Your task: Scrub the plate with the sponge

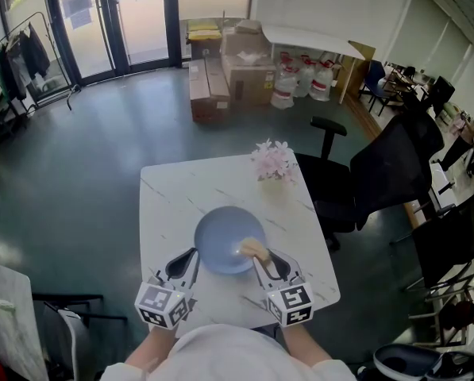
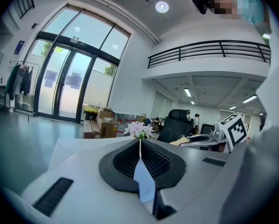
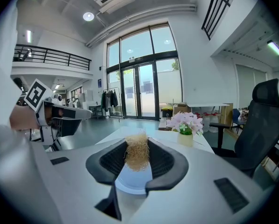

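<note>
Glass doors (image 1: 109, 22) and a dark floor fill the far end of a big office hall, with cardboard boxes (image 1: 237, 74) stacked by the wall and black office chairs (image 1: 371, 173) on the right. Nearer stands a white worktop (image 1: 169, 193) with a small vase of pink flowers (image 1: 274, 161) at its far edge. A blue plate (image 1: 221, 236) lies on the near half of the worktop, between the two grippers. The left gripper (image 1: 195, 252) has its fingers (image 2: 125, 162) pressed together on the plate's left rim, which shows edge-on between them. The right gripper (image 1: 260, 254) pinches a tan, fibrous sponge (image 3: 137, 155) between its fingers (image 3: 165, 160), holding it over the plate's right side.
</note>
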